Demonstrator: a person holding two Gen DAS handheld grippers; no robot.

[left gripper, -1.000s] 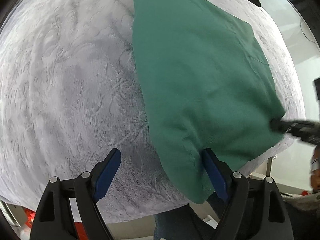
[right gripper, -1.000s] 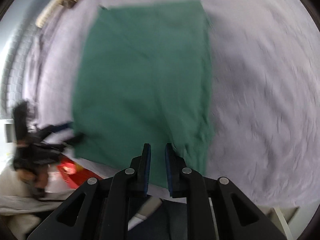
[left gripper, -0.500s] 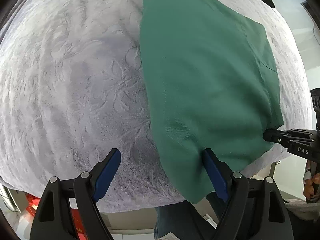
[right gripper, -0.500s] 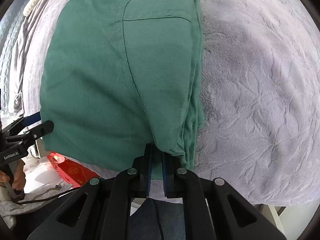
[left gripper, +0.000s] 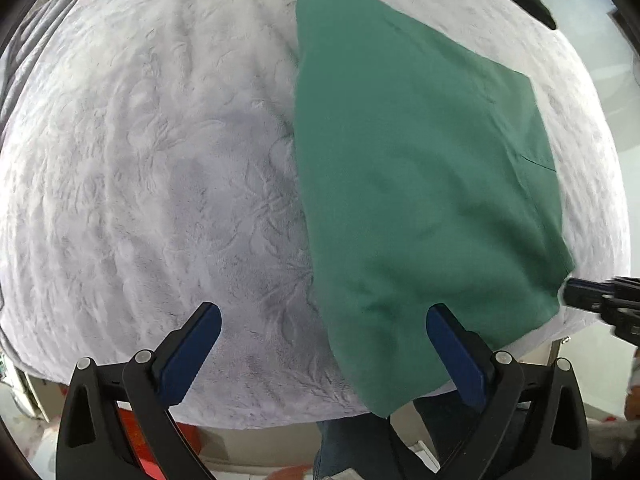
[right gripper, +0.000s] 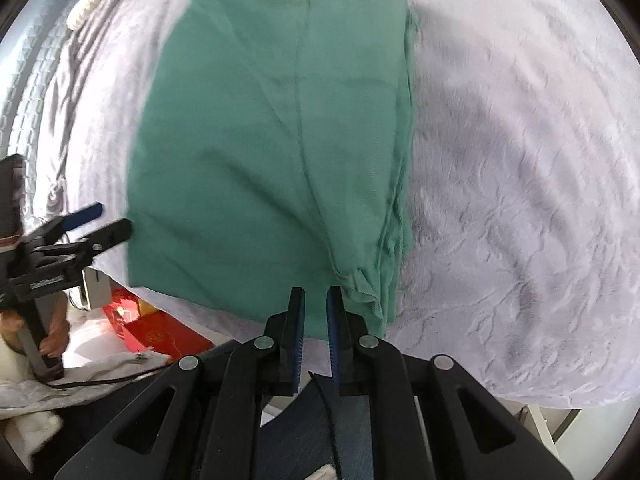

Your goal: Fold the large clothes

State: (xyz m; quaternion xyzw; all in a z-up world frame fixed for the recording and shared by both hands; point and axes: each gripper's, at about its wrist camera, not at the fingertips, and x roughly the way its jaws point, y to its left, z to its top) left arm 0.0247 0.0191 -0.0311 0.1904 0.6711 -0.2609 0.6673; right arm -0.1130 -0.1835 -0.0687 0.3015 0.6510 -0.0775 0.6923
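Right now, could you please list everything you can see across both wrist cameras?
Green garment: one, green, folded, lying on the blanket at the bed's near edge.
Blanket: one, pale lilac-grey, textured, covering the bed.
Red box: one, red, on the floor below the bed edge.
Left gripper: one, black with blue pads, jaws opening wide above the garment's corner, nothing between them.
Right gripper: one, black with blue pads, jaws opening slightly, nothing between them.
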